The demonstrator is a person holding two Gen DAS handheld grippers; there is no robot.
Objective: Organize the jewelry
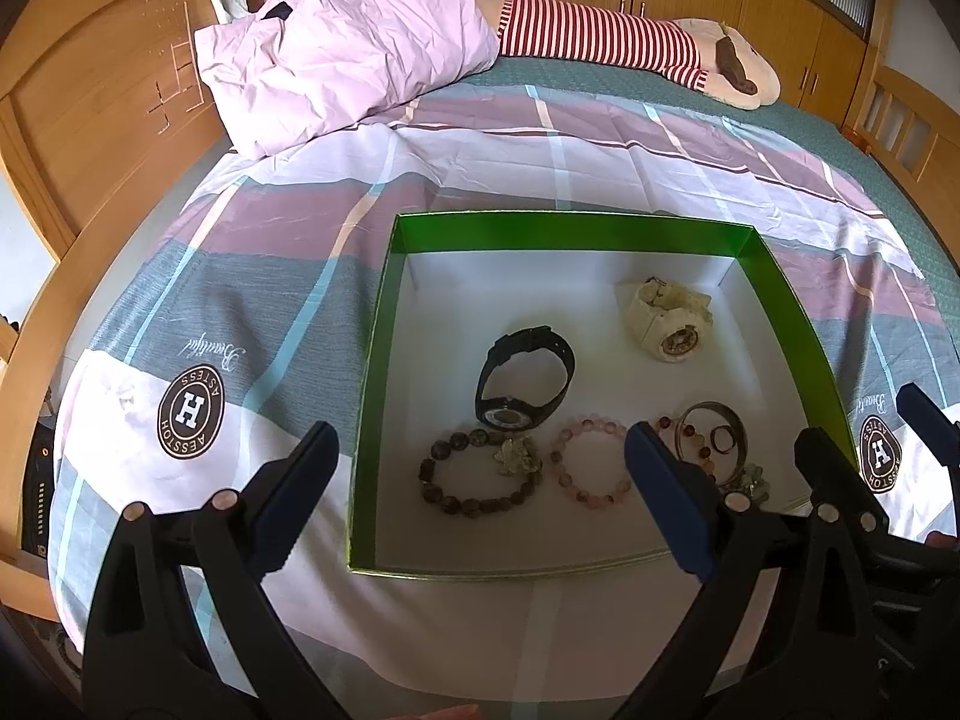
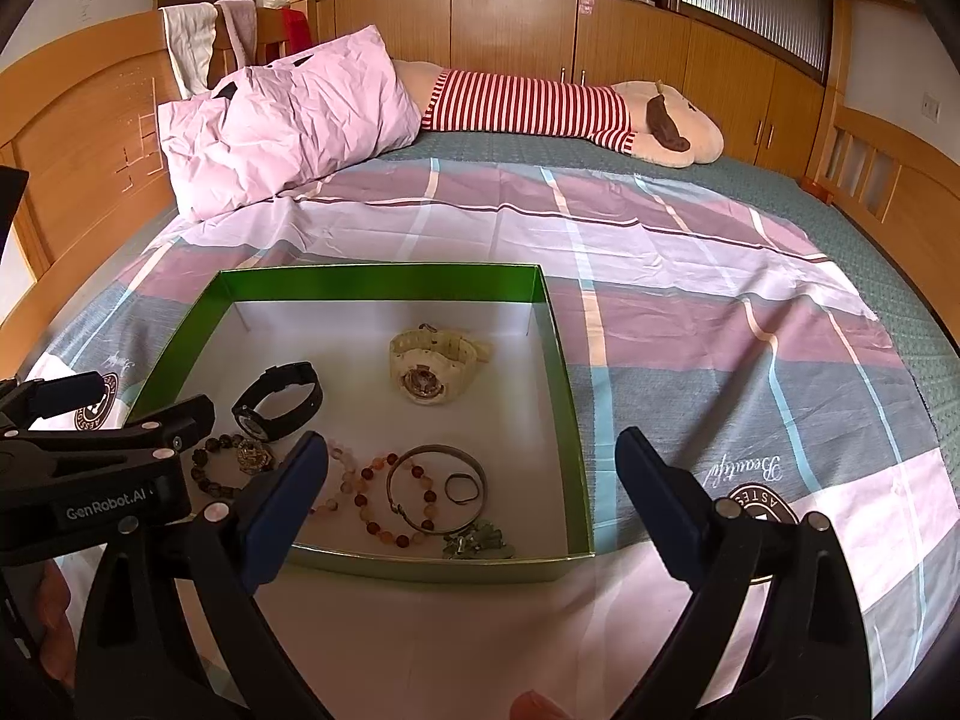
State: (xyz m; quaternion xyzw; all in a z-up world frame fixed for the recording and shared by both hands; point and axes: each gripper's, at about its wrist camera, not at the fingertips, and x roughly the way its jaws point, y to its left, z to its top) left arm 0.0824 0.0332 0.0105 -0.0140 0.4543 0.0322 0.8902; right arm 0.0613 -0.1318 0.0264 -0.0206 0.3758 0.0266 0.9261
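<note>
Hovering at near edge of green box on bed: left tongs and right tongs both wide open, empty; watches, bead bracelets, bangle, ring inside box. Risk: crowded bracelets snag together; small ring slips from pads

I see a green-walled box with a white floor lying open on the bed. Inside, a cream watch sits toward the far right, a black watch stands on its edge mid-floor. Along the near side lie a dark bead bracelet, a pink bead bracelet, a metal bangle and a small ring
</note>
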